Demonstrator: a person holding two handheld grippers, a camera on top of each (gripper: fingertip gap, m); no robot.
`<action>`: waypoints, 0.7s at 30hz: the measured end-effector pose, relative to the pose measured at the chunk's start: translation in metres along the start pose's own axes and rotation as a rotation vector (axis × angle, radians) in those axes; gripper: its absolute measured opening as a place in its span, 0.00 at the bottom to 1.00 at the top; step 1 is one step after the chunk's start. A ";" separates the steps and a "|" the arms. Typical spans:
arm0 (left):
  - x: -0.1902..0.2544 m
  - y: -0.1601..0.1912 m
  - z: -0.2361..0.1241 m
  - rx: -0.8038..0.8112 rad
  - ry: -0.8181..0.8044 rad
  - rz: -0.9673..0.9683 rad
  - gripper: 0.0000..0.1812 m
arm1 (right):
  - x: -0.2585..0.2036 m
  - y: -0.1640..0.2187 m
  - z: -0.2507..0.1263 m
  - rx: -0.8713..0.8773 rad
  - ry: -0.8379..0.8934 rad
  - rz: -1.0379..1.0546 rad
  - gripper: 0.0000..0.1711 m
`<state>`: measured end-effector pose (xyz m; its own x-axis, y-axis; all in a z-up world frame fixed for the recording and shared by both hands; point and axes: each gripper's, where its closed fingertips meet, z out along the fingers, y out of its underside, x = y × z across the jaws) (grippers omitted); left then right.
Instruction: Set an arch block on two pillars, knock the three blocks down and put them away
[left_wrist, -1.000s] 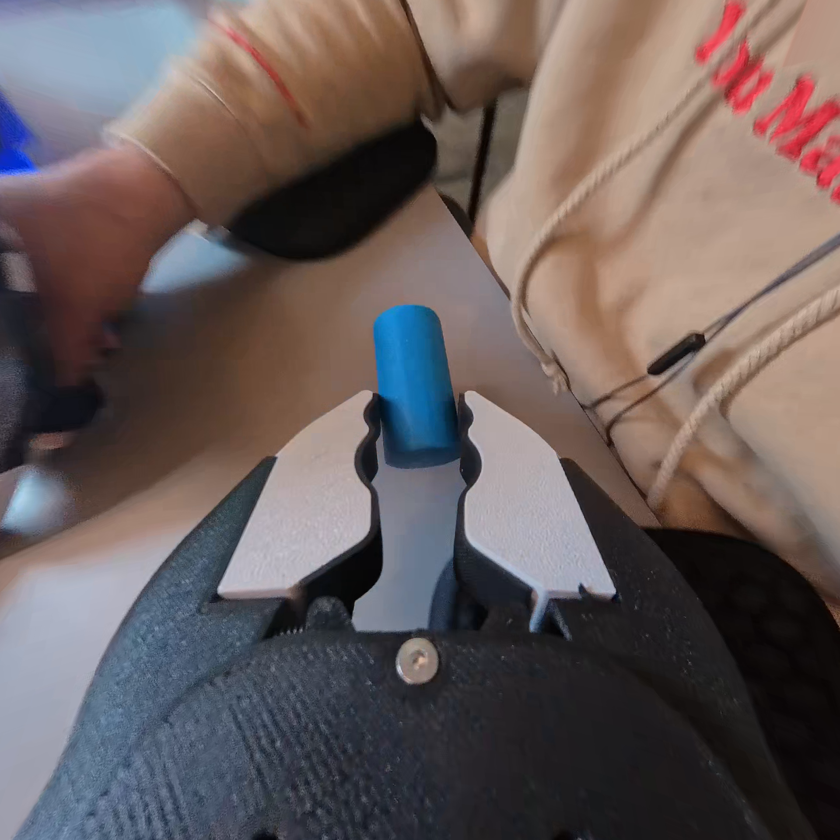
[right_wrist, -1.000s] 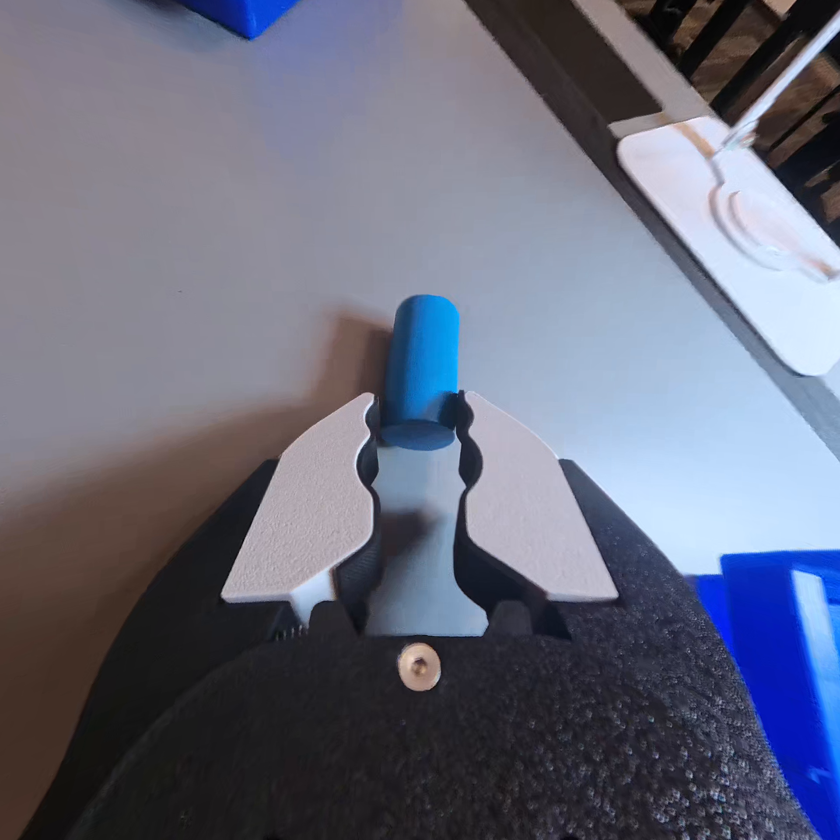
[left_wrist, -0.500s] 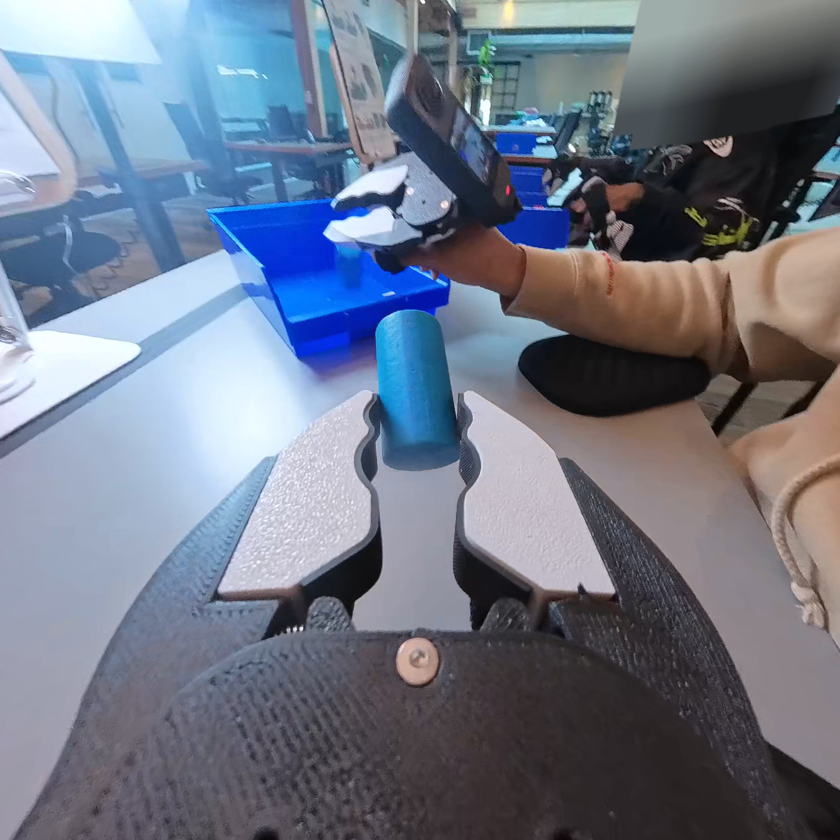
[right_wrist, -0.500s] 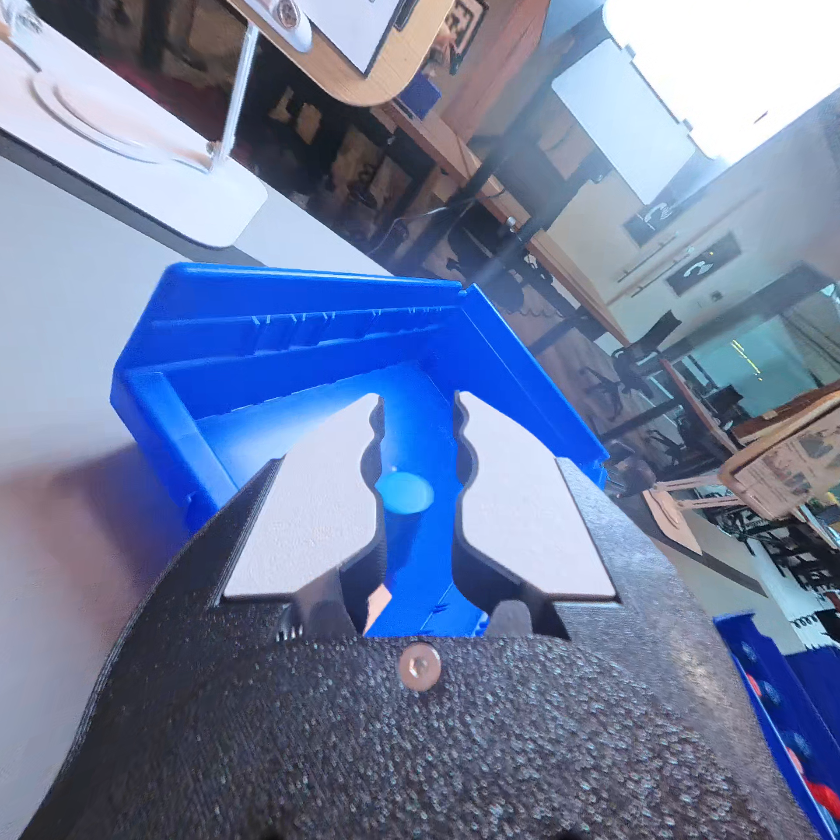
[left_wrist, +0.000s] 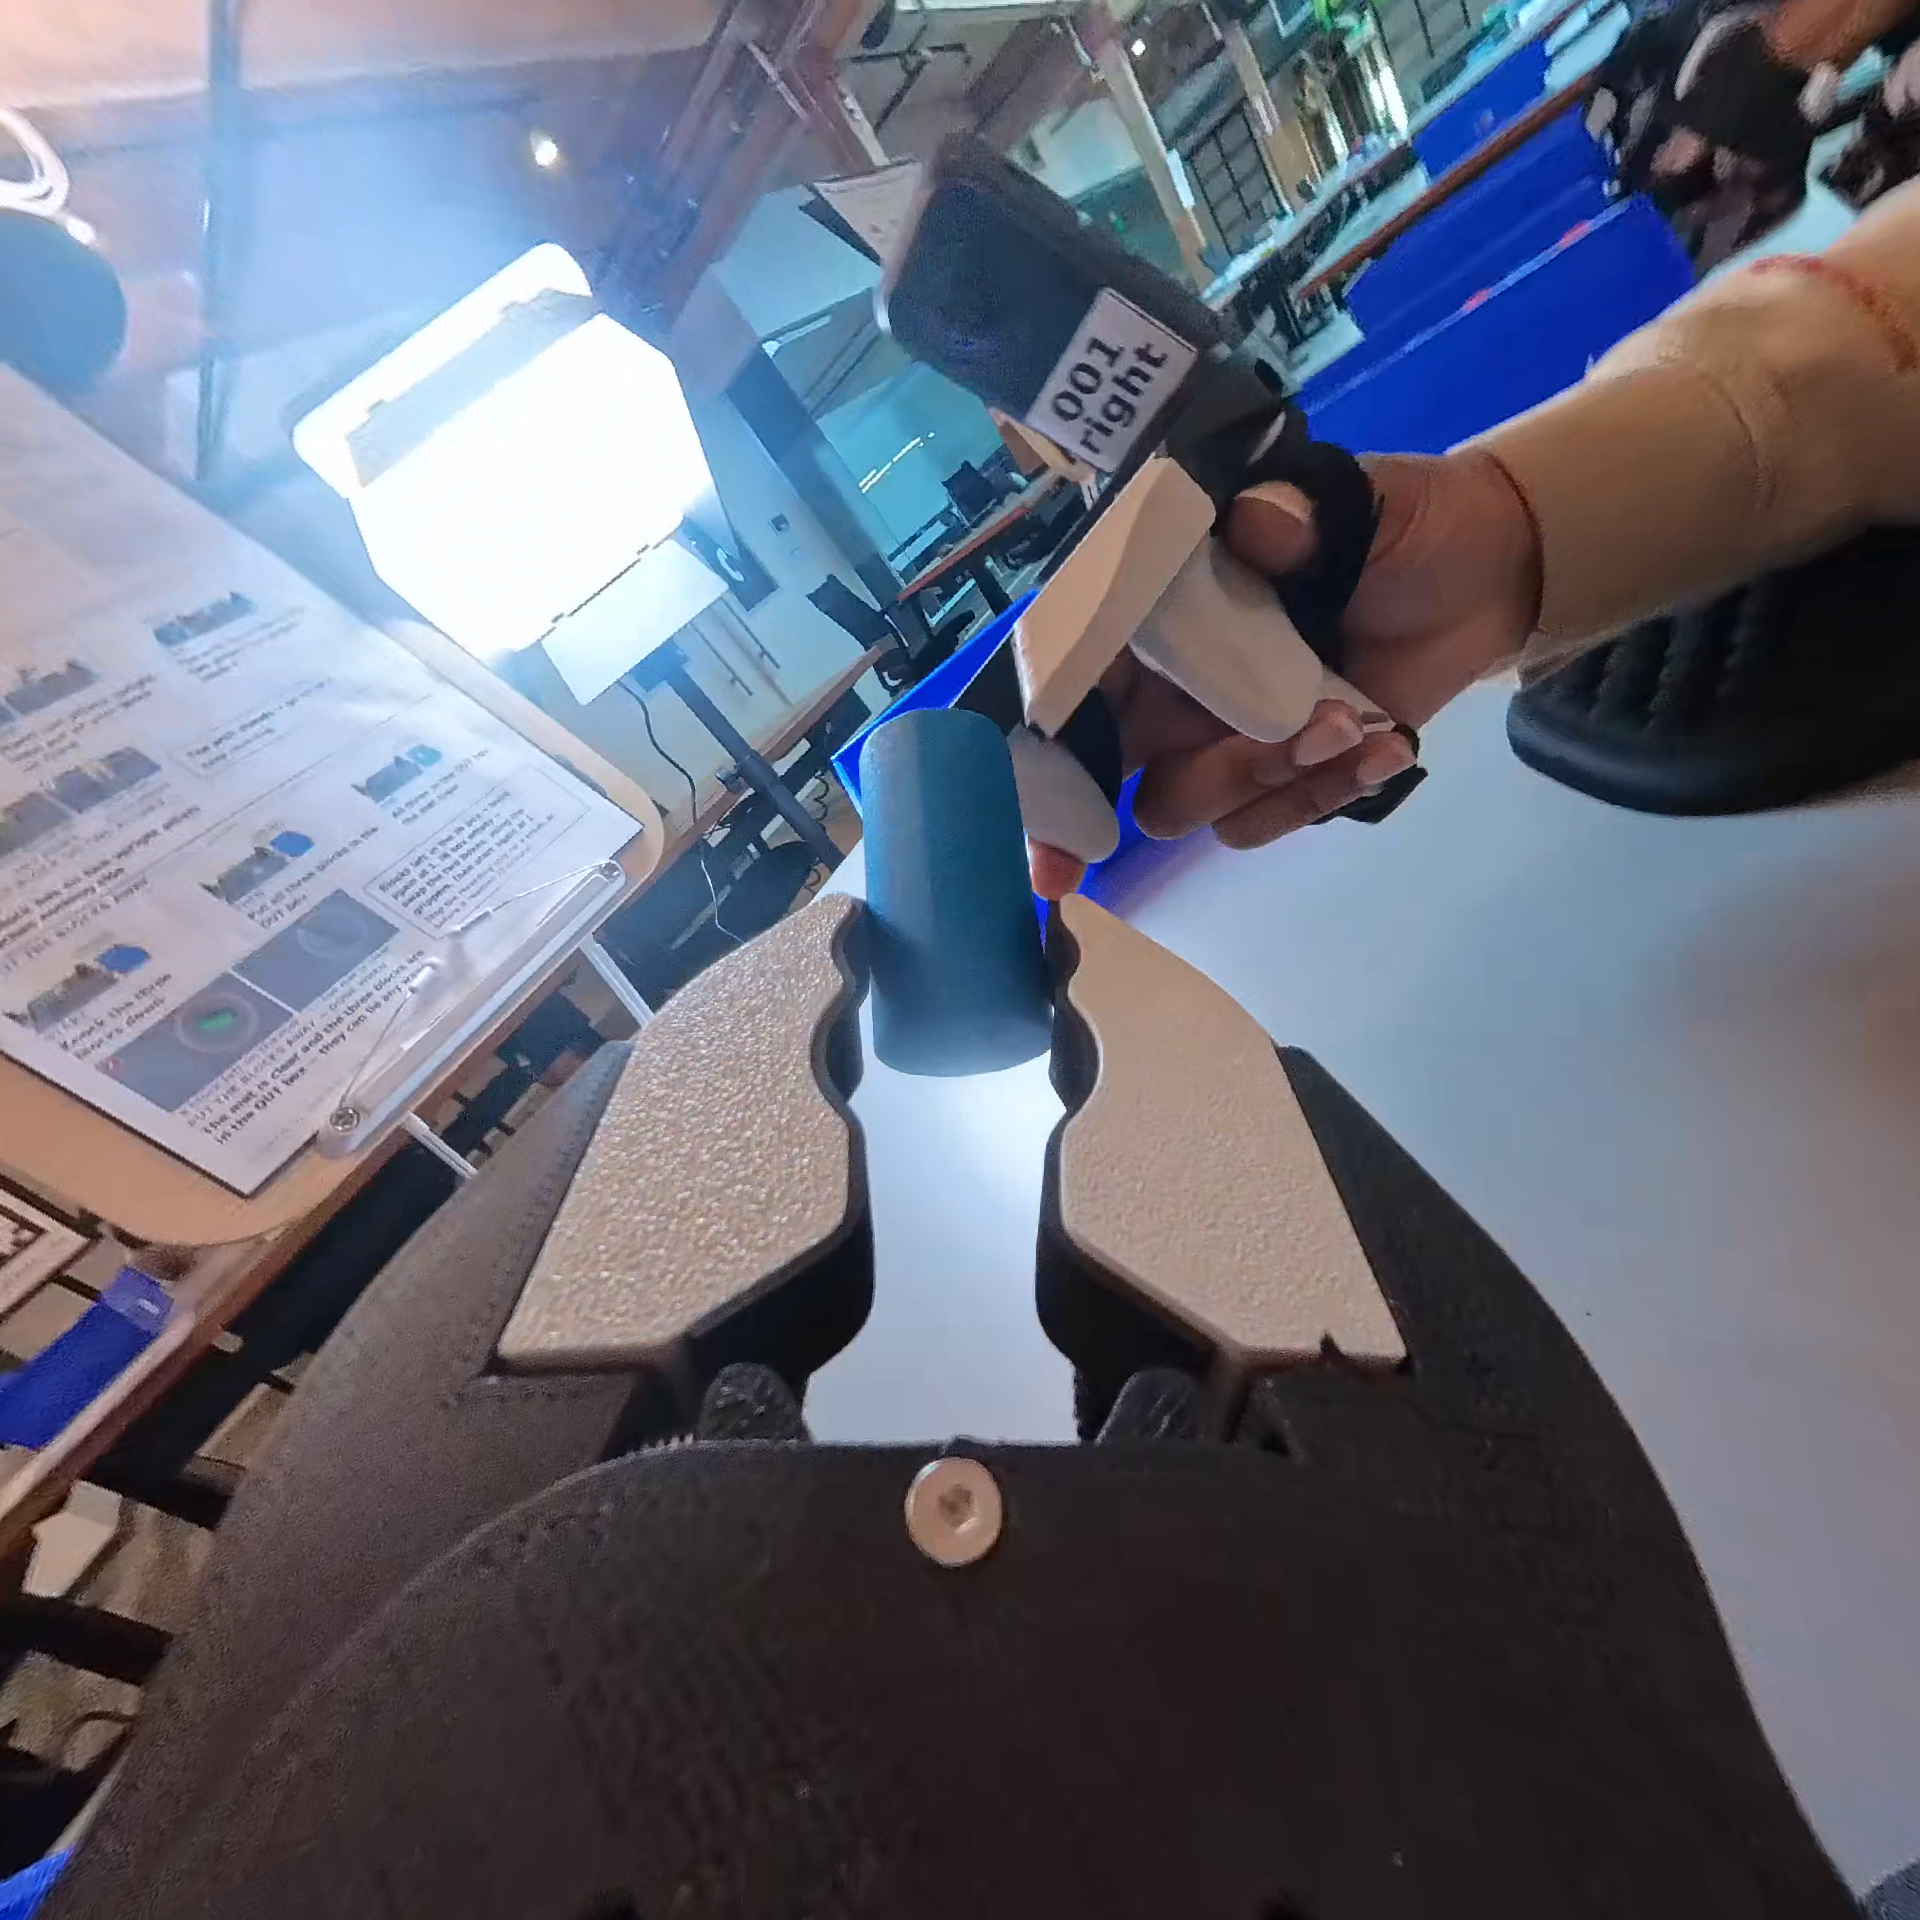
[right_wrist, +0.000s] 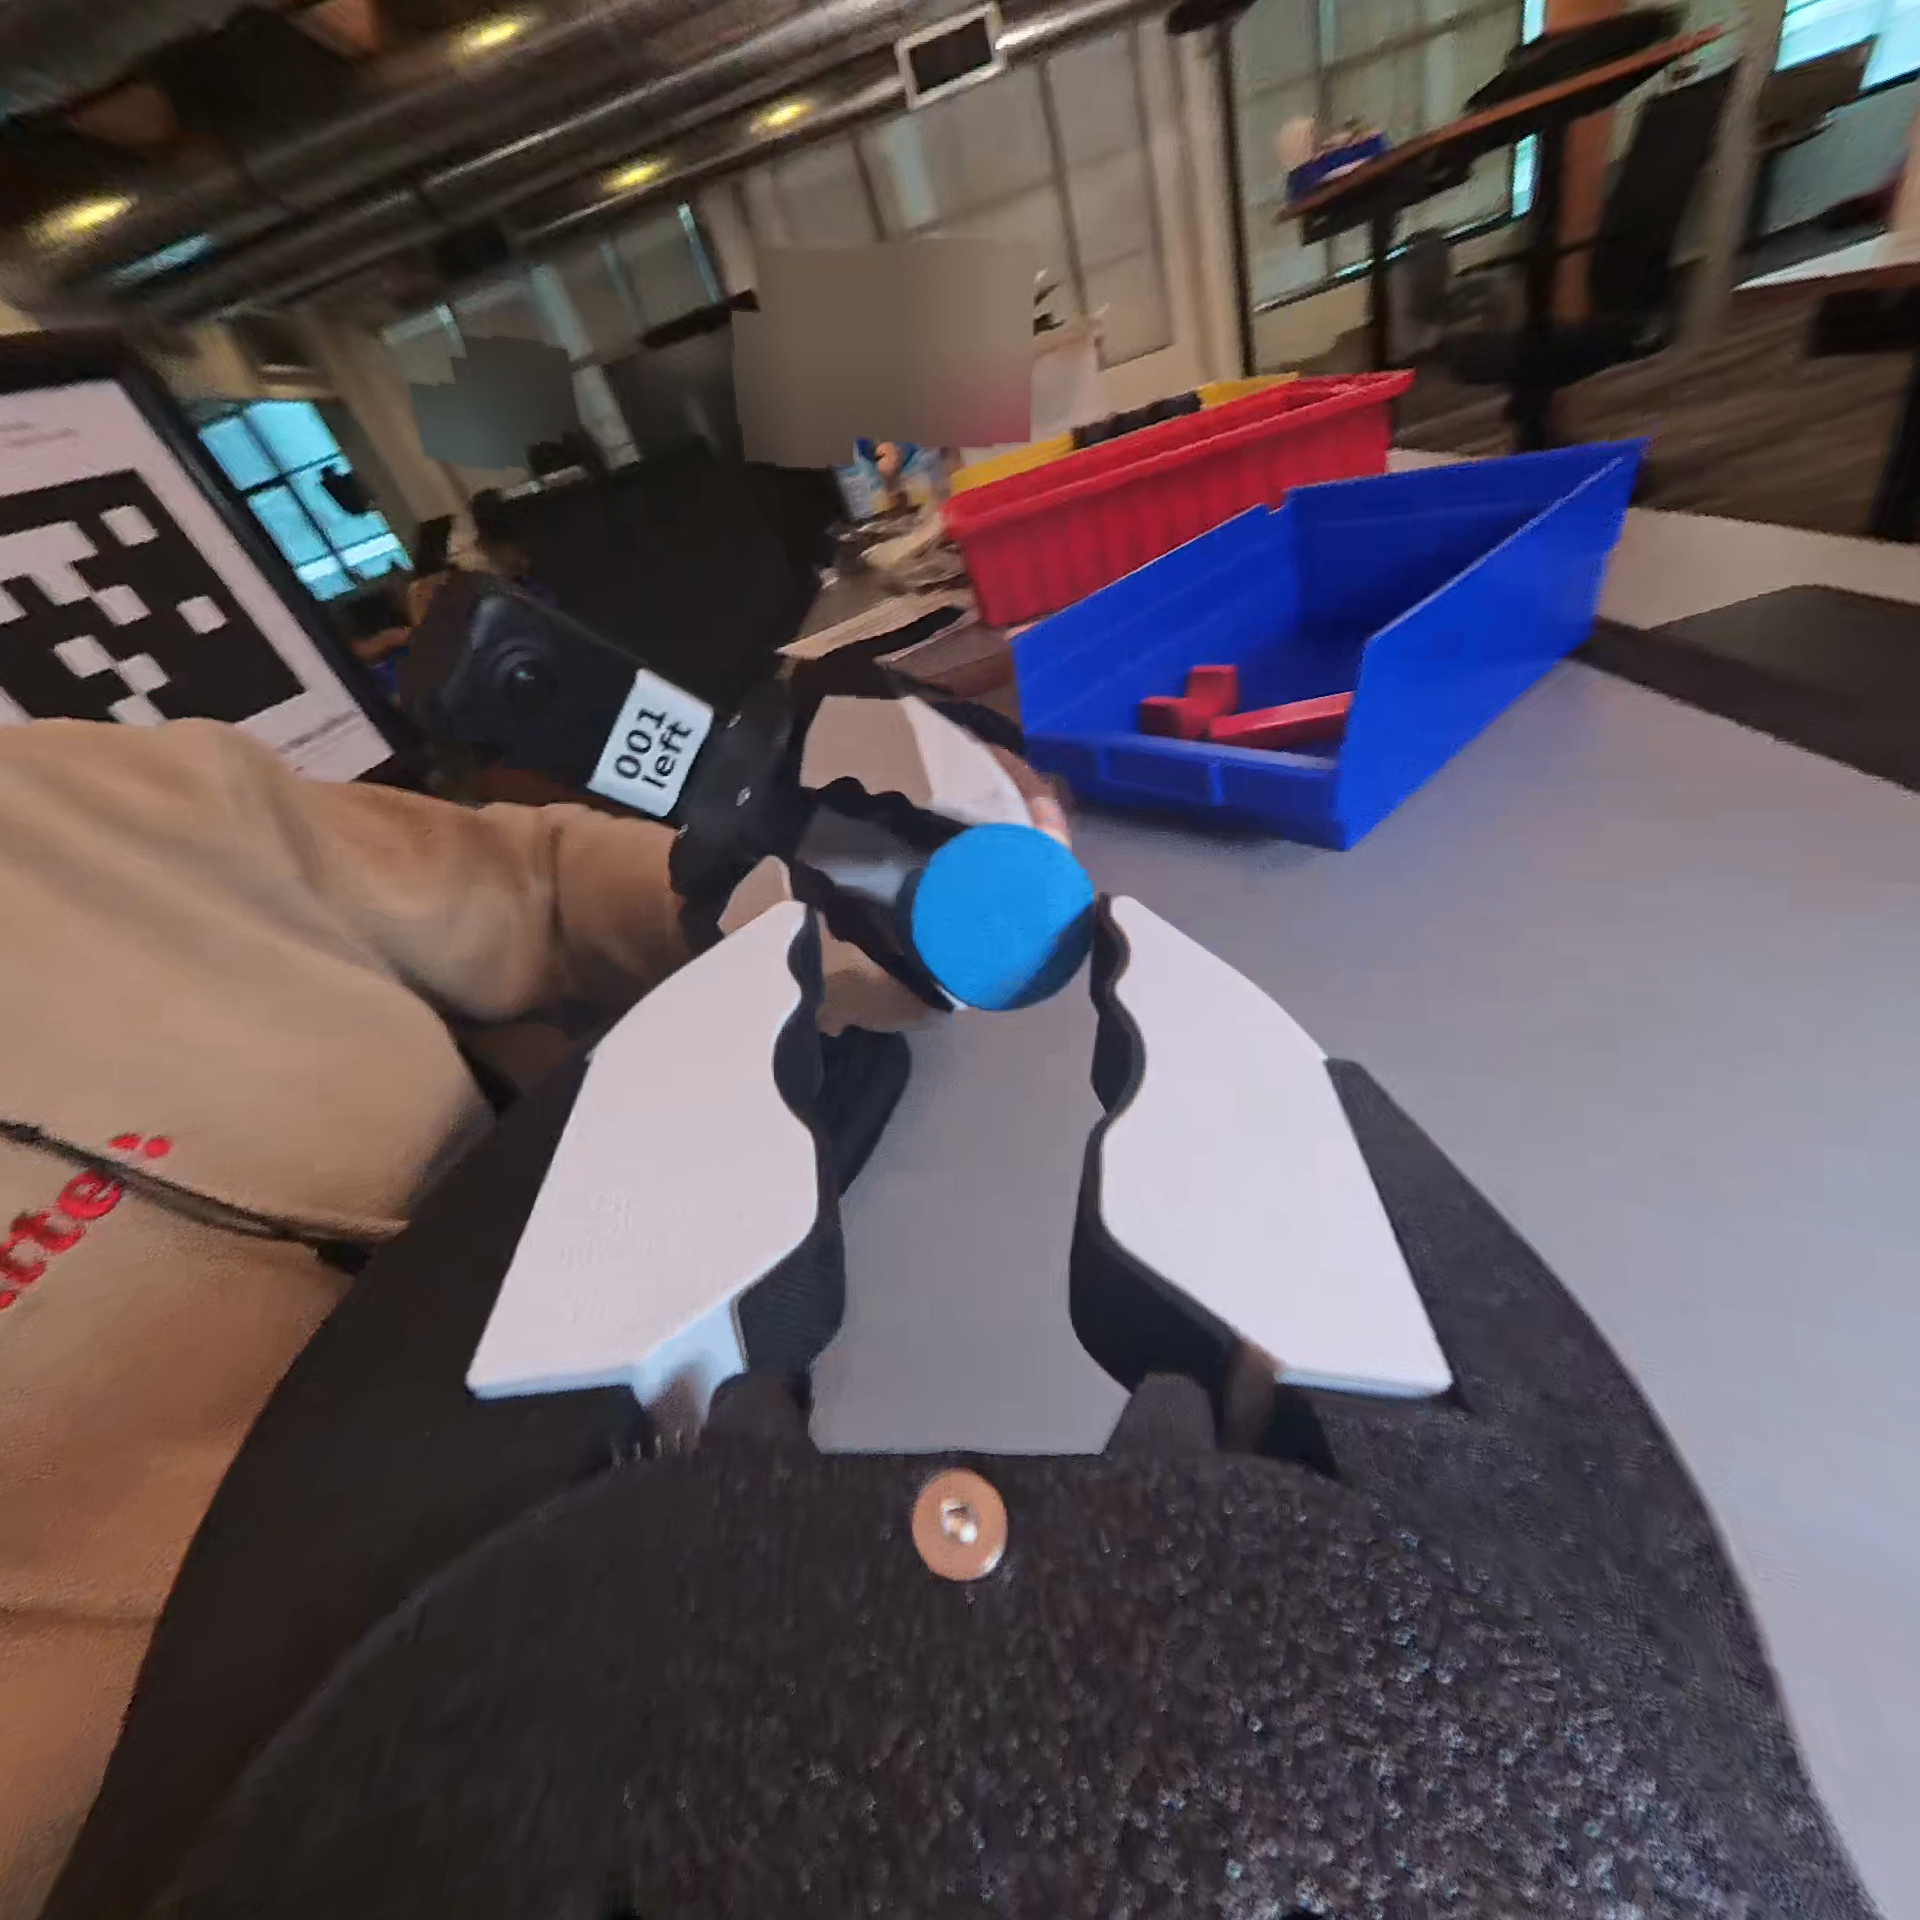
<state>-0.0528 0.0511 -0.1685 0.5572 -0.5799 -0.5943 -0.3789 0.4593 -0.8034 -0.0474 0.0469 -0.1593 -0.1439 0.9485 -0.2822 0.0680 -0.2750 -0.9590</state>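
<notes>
Half a second before, our right tool (right_wrist: 951, 956) had dropped its cylinder into a blue bin and now gaped empty. Our left tool (left_wrist: 954, 971) still clamped the remaining blue cylinder pillar (left_wrist: 948, 904), raised off the bench (left_wrist: 1558, 1039) between both tools' tips, apparently next to be binned.

A blue cylinder block (left_wrist: 951, 904) is clamped between the fingertips of the left hand-held gripper (left_wrist: 954, 961), its length pointing forward past them. Just beyond the block, to the right, the right hand-held gripper (left_wrist: 1081, 727) is held in a hand (left_wrist: 1382, 644) above the grey desk (left_wrist: 1558, 1091), with its white fingers (left_wrist: 1107, 592) tilted down toward the block's far end; whether they touch it cannot be told. A corner of a blue bin (left_wrist: 935, 696) is seen behind the block. To the left, a printed instruction sheet (left_wrist: 239, 779) is propped on a stand. A black padded rest (left_wrist: 1725, 707) lies at the far right.
</notes>
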 end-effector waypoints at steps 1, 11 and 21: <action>0.004 0.001 0.001 -0.012 0.007 0.018 0.18 | -0.004 0.004 0.003 -0.017 -0.016 -0.002 0.21; -0.016 0.023 0.003 -0.078 -0.035 -0.192 0.20 | 0.060 -0.037 -0.055 0.100 0.368 -0.094 0.20; -0.022 0.051 0.006 -0.161 -0.056 -0.270 0.20 | 0.200 -0.007 -0.218 -0.149 1.285 -0.168 0.19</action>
<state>-0.0795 0.0909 -0.1962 0.6914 -0.6264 -0.3599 -0.3217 0.1791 -0.9297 0.1384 0.2725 -0.2035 0.8743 0.4632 0.1449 0.2614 -0.1979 -0.9447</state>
